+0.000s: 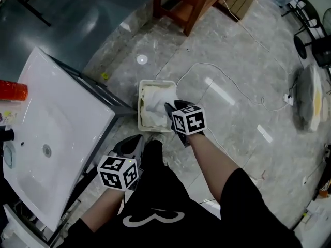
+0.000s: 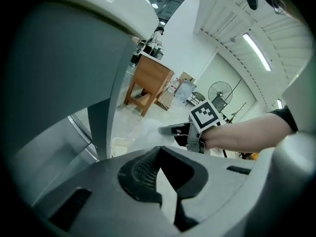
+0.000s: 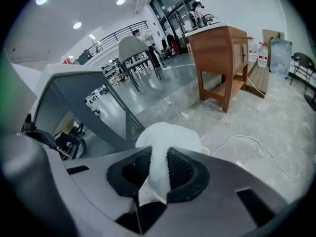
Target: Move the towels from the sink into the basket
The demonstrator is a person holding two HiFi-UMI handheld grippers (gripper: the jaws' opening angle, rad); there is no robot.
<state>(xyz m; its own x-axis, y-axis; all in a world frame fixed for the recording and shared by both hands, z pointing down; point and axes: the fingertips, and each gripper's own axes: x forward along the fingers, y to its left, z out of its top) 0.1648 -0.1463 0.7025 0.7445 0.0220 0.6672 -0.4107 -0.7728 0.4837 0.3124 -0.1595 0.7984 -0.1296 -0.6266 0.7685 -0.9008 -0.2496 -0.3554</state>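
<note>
The white sink (image 1: pixel 62 112) stands at the left, and the basket (image 1: pixel 140 94) sits on the floor just beside its stand. The right claw (image 1: pixel 169 107) pinches a white towel (image 3: pixel 168 137) over the basket. The left claw (image 2: pixel 165 181) hangs slightly spread with nothing in it, near the sink's edge.

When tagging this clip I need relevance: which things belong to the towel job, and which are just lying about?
Job:
- sink
- basket, with towels inside
- white towel, pinched by the right gripper
- left gripper, empty

Lying about:
- wooden table
- white floor cable
- red container beside the sink
</note>
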